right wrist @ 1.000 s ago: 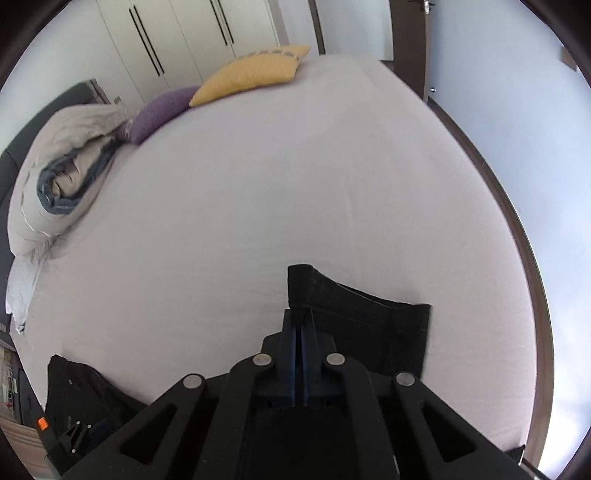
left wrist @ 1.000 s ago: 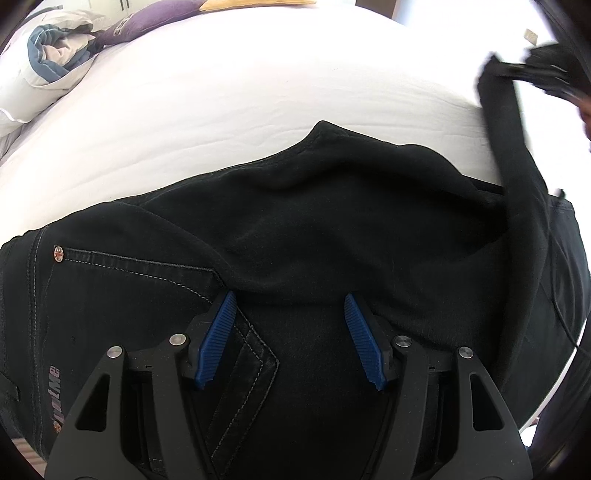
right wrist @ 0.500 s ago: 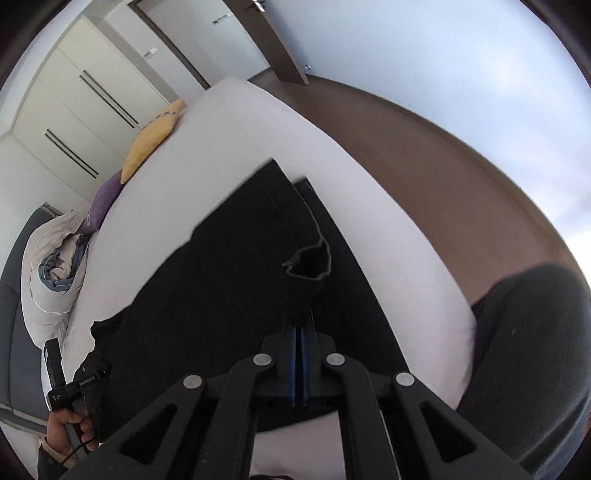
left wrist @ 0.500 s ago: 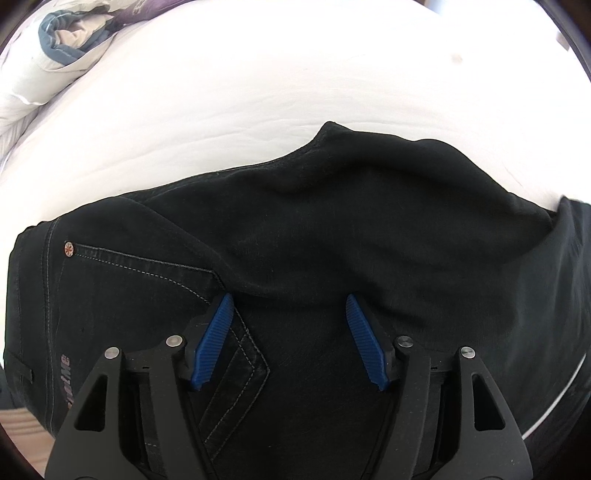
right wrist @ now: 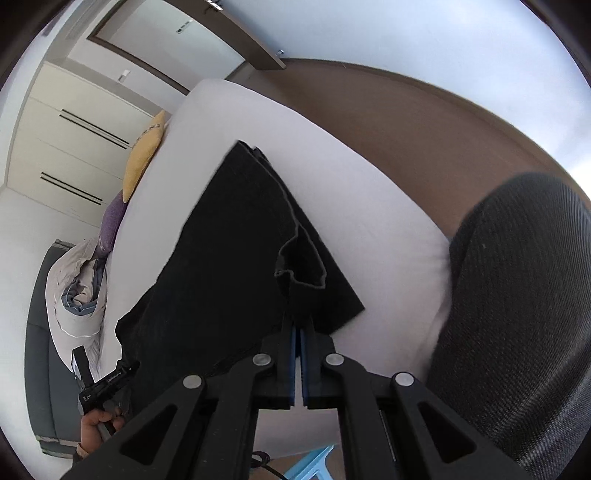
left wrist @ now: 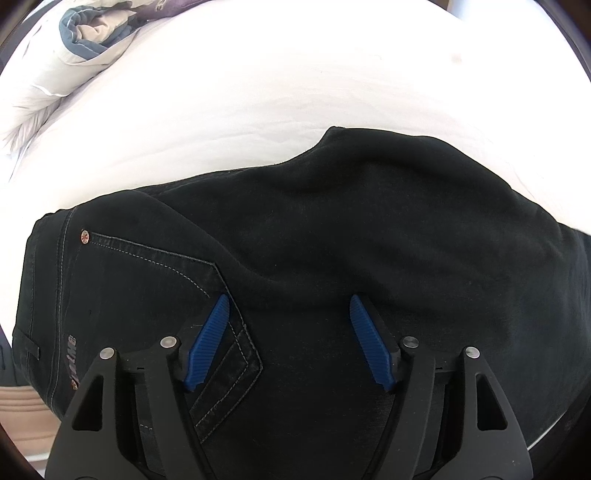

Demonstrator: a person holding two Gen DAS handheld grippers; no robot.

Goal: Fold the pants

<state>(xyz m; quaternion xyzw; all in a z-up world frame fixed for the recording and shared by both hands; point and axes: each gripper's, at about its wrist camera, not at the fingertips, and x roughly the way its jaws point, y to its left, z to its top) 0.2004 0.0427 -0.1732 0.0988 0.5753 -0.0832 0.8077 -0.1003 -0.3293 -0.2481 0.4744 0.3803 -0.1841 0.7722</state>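
Your right hand-held gripper (right wrist: 298, 363) pinches only a pants (right wrist: 236, 251) hem corner (left hand-held gripper (left wrist: 290, 341) spread, gripping nothing), so a tug could slip it free and skew the fold.

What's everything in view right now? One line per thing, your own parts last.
pants: one, black, spread on the bed, one end lifted in the right gripper
bed: one, white sheet, under the pants
duvet: one, grey-white with blue lining, bundled at the bed's head end
cushions: two, yellow and purple, at the bed's head end
wardrobe: one, cream with dark handles, beyond the bed
door: one, pale with brown frame, far wall
floor: brown, beside the bed
stool: one, light blue, by the bed's near edge, mostly hidden
leg: one, dark grey trousers, beside the bed
left gripper: jaws open, over the pants' pocket
right gripper: jaws shut on the pants' hem
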